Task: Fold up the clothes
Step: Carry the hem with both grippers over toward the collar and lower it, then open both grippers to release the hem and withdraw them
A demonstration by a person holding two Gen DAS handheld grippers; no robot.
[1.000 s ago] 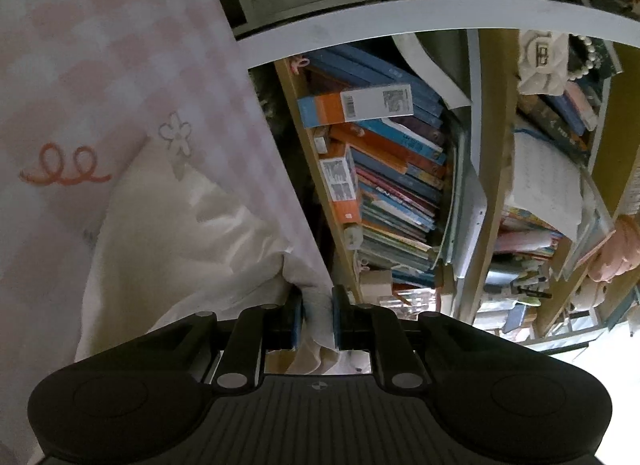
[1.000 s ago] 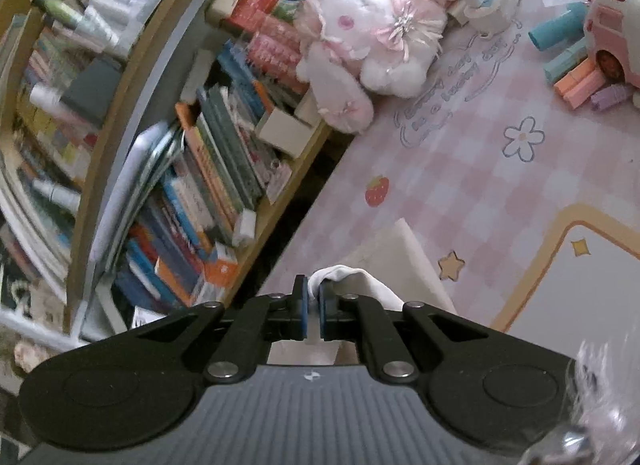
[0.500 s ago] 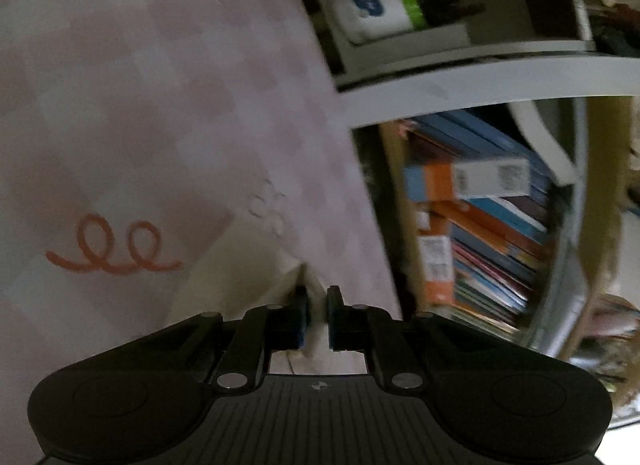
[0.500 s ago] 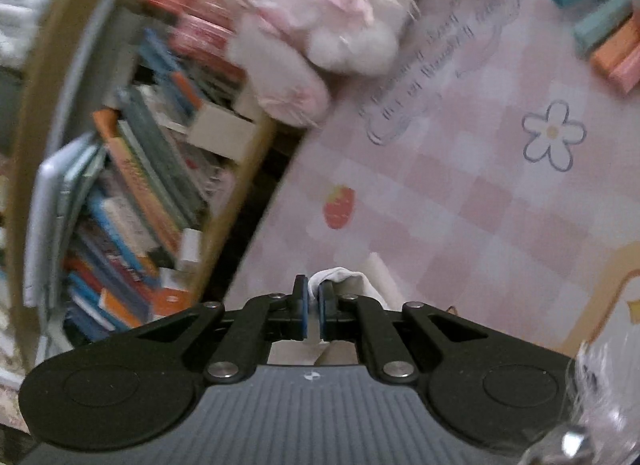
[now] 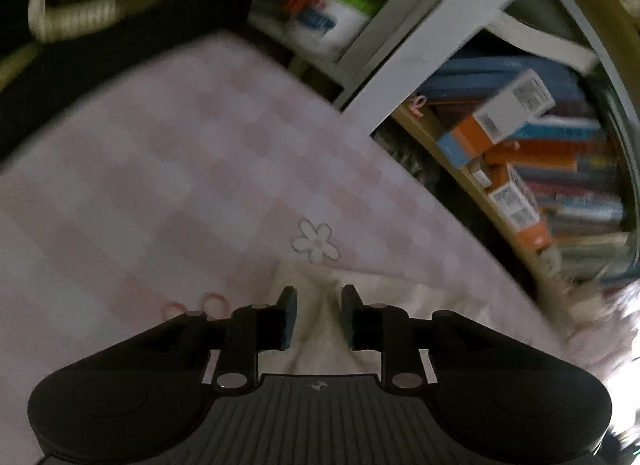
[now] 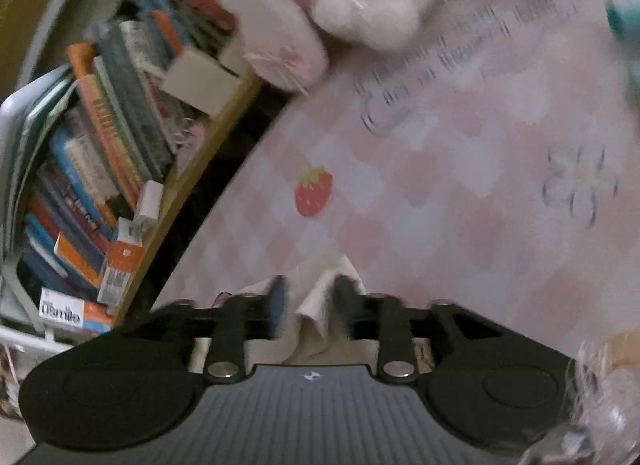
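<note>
A cream cloth (image 5: 316, 305) was laid on the pink checked tabletop (image 5: 168, 169), near the bookshelf (image 5: 532, 169). The left gripper (image 5: 316, 315) and right gripper (image 6: 309, 303) were spread apart above it, nothing being clamped.

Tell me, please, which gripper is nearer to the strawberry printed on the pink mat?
Right. The right gripper sits just short of the strawberry, open over the cream cloth. The left gripper shows no strawberry, only a flower print.

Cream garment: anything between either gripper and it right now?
Nothing visible. The cream garment lies directly between the open fingers of the left gripper, and a raised fold sits between the open right gripper fingers.
</note>
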